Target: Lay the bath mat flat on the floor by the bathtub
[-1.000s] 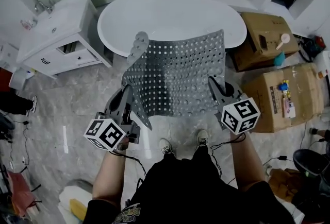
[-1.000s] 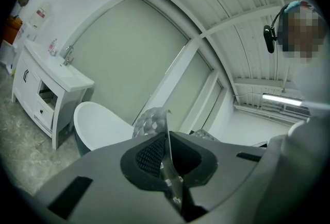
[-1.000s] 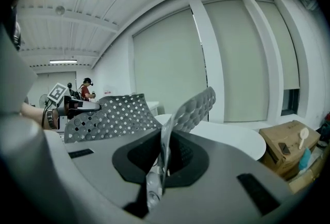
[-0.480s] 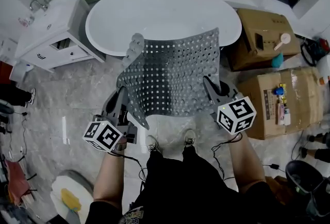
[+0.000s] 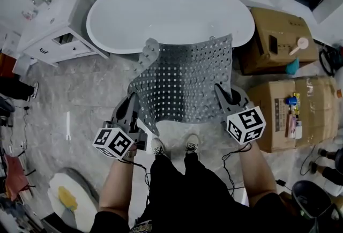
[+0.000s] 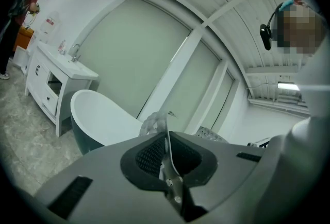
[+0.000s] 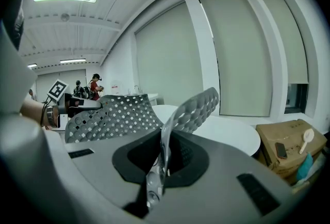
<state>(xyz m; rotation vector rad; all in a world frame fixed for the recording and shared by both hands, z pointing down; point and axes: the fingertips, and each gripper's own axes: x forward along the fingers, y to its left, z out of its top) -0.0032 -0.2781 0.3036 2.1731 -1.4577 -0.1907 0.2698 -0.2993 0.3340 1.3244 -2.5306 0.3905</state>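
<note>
Shoes (image 5: 159,147) stand just behind the grippers (only the head view shows them). The left gripper (image 5: 134,104) and right gripper (image 5: 222,92) each pinch a near corner of the bath mat (image 5: 185,84), which sags between them. Cardboard boxes (image 5: 284,114) crowd the right gripper's right and bare floor (image 5: 80,98) lies left of the left gripper. The bathtub (image 5: 171,12) stands beyond.

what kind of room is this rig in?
A bathroom, possibly staged or unfinished: a white freestanding tub, a sink vanity beside it, and a perforated bath mat held up in front of the tub. Cardboard boxes on the marble-look floor hint at a set-up space.
</note>
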